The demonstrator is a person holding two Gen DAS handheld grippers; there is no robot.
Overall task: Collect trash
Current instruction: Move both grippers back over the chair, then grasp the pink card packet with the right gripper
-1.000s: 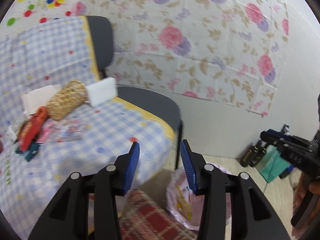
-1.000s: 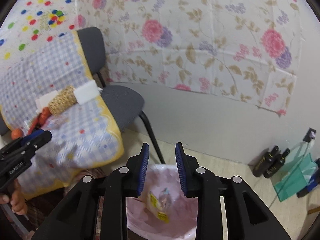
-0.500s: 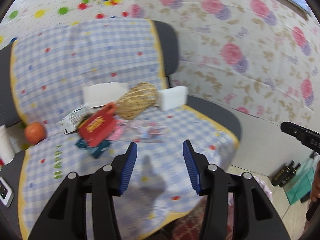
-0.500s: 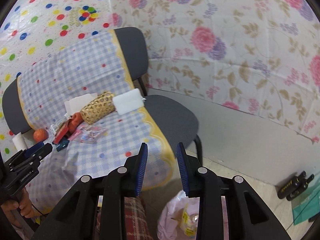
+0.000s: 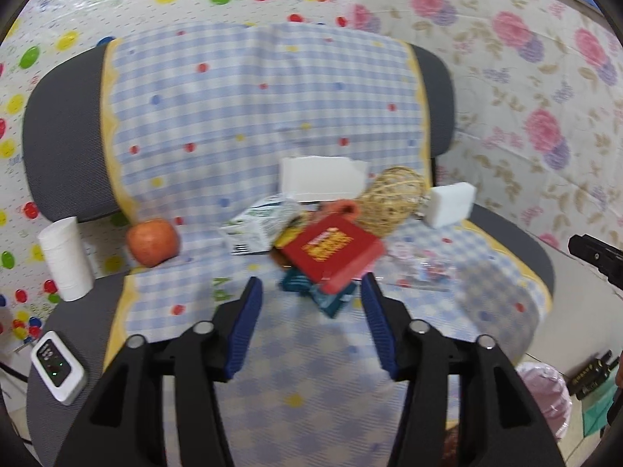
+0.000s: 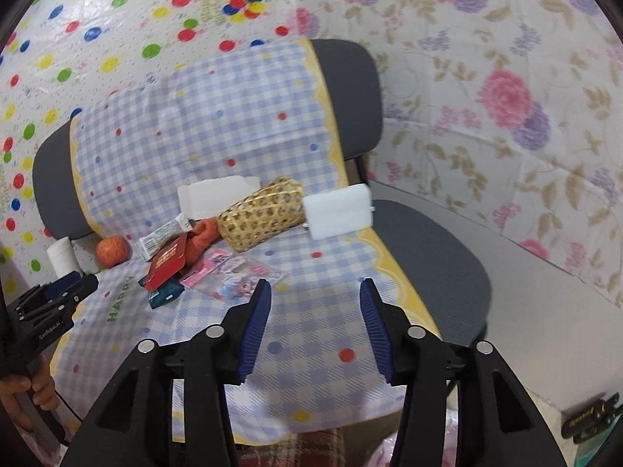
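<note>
Red card caught my eye first: a red packet (image 5: 333,251) lay straight ahead of my left gripper (image 5: 311,301), just past its fingertips, tilted on top of a teal wrapper (image 5: 331,301). Behind the packet sat a crumpled white-and-green carton (image 5: 261,225), and further back a torn white sheet (image 5: 321,179) leaned against the chair back. To the right of the packet lay a woven straw basket (image 5: 391,200) on its side, with a white foam block (image 5: 449,204) just beside it. A clear printed wrapper (image 5: 422,268) lay ahead and right of my left fingers. An apple (image 5: 153,242) rested well to the left, near a white paper roll (image 5: 66,258). Everything lay on a blue checked cloth (image 5: 249,116) spread over the grey chair (image 5: 62,148).

My left gripper hovered with its blue pads wide apart, holding nothing. My right gripper (image 6: 315,311) was likewise spread wide and empty above the cloth; the same wrapper lay just ahead and left of it. A pink bin bag (image 5: 543,393) showed low to the right of my left gripper.
</note>
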